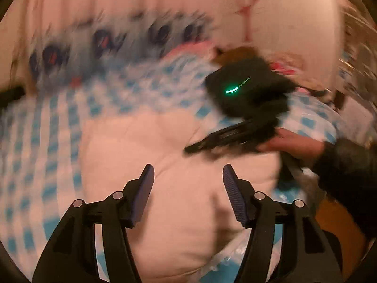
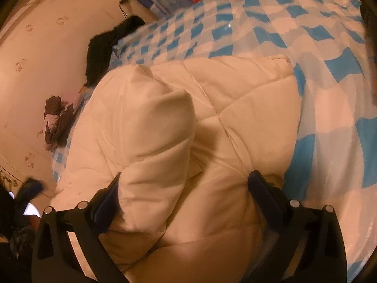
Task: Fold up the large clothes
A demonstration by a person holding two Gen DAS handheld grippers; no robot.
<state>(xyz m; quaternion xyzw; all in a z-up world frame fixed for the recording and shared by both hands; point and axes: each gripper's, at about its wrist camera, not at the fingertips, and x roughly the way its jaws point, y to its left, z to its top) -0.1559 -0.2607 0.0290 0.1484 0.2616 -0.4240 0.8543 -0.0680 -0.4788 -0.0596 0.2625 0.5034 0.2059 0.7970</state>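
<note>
A cream quilted puffer jacket [image 1: 179, 188] lies bunched on a blue-and-white checked bed cover [image 1: 47, 141]. My left gripper [image 1: 188, 176] is open and empty above the jacket; this view is motion-blurred. The right gripper's black body [image 1: 247, 89] with a green light and a hand [image 1: 289, 141] appear at the right of that view, over the jacket's far side. In the right wrist view the jacket [image 2: 188, 129] fills the middle, a puffy fold raised toward the camera. My right gripper [image 2: 186, 184] is wide open, its fingers either side of that fold, pressed into the fabric.
The checked cover [image 2: 306, 35] is under clear plastic. A black garment [image 2: 103, 44] and a brown-pink cloth [image 2: 56, 122] lie at the bed's left edge by a pale floor [image 2: 35, 59]. A blue patterned pillow [image 1: 106, 40] sits at the far side.
</note>
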